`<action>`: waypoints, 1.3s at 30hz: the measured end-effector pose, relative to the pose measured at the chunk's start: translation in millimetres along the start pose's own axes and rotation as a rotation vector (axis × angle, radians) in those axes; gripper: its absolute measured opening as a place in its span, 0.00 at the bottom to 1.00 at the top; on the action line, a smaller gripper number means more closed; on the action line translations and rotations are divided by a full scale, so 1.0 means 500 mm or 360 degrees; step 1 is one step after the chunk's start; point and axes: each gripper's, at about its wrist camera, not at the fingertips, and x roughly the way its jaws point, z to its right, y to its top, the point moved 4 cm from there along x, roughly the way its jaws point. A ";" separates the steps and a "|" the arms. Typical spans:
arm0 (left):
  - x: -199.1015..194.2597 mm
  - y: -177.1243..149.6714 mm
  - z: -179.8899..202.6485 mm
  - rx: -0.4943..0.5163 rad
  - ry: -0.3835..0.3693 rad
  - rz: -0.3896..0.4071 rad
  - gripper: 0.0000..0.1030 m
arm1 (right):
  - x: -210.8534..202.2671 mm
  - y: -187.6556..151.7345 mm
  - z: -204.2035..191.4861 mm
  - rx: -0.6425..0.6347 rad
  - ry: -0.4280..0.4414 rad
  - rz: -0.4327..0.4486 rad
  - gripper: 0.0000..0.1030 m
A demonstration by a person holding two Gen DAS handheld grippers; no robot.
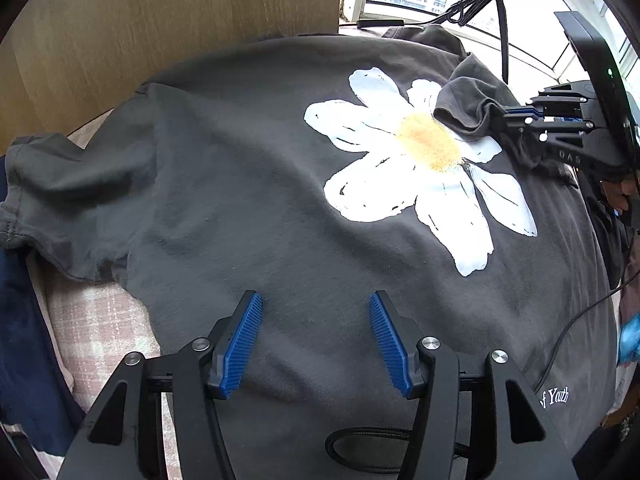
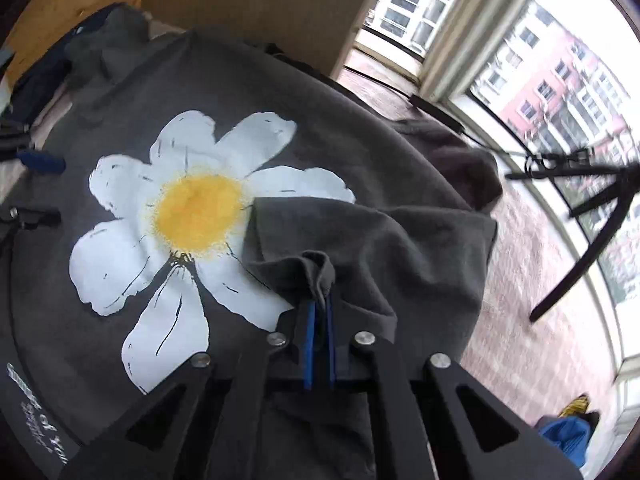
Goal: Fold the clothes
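Note:
A dark grey T-shirt [image 1: 248,184] with a big white daisy print [image 1: 416,160] lies spread flat on a checked surface. My left gripper [image 1: 315,304] hovers open just above the shirt's lower body, with nothing between its blue pads [image 1: 240,344]. At the right edge of the left wrist view my right gripper [image 1: 504,114] is shut on the shirt's sleeve [image 1: 468,104]. That sleeve [image 2: 360,240] is folded inward and reaches the flower's [image 2: 192,216] yellow centre. In its own view the right gripper [image 2: 319,304] pinches a bunched edge of the fabric. The other sleeve [image 1: 52,200] lies out to the left.
A wooden panel [image 1: 160,20] stands behind the shirt. A dark blue garment [image 1: 20,320] lies at the left edge. A black tripod [image 2: 580,216] and cables stand by the window [image 2: 540,80] at the right. A hand [image 1: 620,196] holds the right tool. Checked cloth [image 1: 100,320] shows under the shirt.

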 end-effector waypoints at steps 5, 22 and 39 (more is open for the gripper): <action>-0.003 0.002 -0.004 0.0000 -0.0018 -0.0001 0.53 | -0.143 -0.101 0.322 0.1111 0.0112 0.0376 0.07; -0.015 0.023 -0.007 -0.0014 -0.0001 -0.0043 0.54 | -0.078 -0.265 0.403 0.0963 -0.0455 -0.0123 0.22; -0.207 -0.017 -0.189 -0.0439 0.0114 0.0218 0.52 | -0.164 -0.135 0.317 0.0810 -0.0071 0.0225 0.35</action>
